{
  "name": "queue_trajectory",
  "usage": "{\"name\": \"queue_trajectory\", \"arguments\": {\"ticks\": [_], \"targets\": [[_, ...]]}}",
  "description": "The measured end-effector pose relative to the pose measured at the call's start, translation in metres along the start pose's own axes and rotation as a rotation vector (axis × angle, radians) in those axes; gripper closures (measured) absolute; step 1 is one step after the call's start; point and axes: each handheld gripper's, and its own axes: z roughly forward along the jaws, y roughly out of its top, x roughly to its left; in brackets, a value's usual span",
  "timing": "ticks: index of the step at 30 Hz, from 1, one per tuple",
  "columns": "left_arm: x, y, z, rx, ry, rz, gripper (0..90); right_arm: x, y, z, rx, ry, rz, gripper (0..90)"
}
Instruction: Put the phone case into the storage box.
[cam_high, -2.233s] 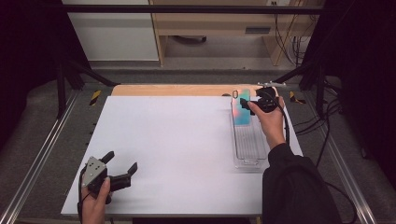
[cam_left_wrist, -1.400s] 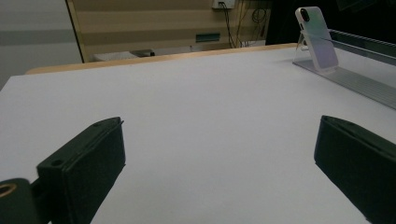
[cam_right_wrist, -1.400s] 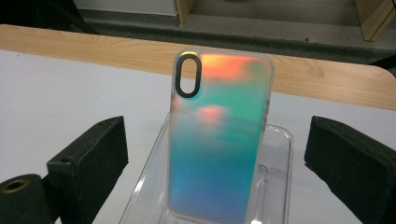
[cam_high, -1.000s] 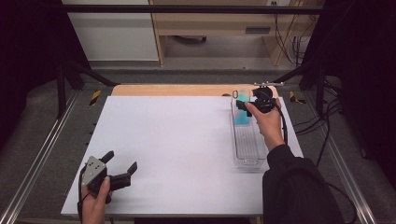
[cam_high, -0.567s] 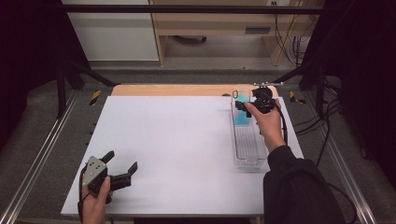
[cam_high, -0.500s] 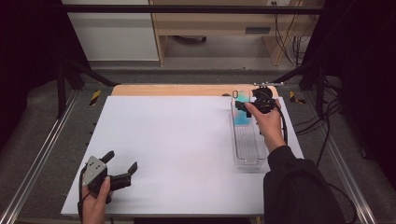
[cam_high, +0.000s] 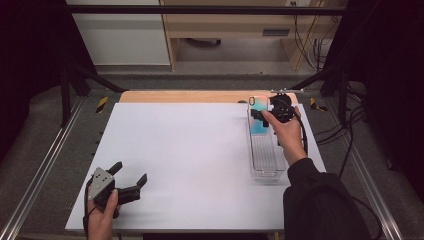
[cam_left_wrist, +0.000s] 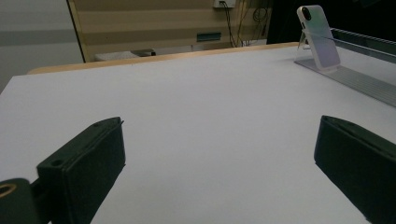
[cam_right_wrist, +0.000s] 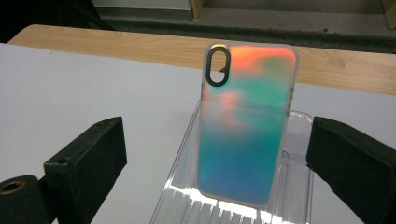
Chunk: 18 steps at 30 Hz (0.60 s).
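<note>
Iridescent phone case (cam_right_wrist: 245, 123) leans upright in clear ribbed tray (cam_right_wrist: 294, 196), centred between right gripper (cam_right_wrist: 224, 163) fingers, wide open, empty, framing a grab; left gripper (cam_high: 131, 181) idles open on worktop (cam_high: 190, 150).

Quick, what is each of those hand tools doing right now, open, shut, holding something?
Left tool: open, holding nothing, over the white table.
Right tool: open, empty, facing the iridescent phone case leaning in the clear ribbed plastic tray.

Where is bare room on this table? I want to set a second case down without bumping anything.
The white tabletop is bare from the left gripper across to the clear ridged tray, and back to the wooden edge. It is crowded at the tray's far end, where the iridescent phone case leans and the right gripper hovers, open.
</note>
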Motion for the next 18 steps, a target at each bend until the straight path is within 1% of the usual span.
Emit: {"name": "queue_trajectory", "arguments": {"ticks": [7, 10, 18], "targets": [[-0.001, 0.0, 0.0, 0.001, -0.002, 0.005, 1.7, 0.006, -0.003, -0.007, -0.016, 0.013, -0.015, 5.2], [-0.001, 0.0, 0.0, 0.001, -0.002, 0.003, 1.7, 0.008, -0.004, -0.011, -0.013, 0.018, -0.023, 5.2], [-0.001, 0.0, 0.001, 0.002, -0.004, 0.006, 1.7, 0.012, -0.004, -0.022, -0.028, 0.031, -0.041, 5.0]]}}
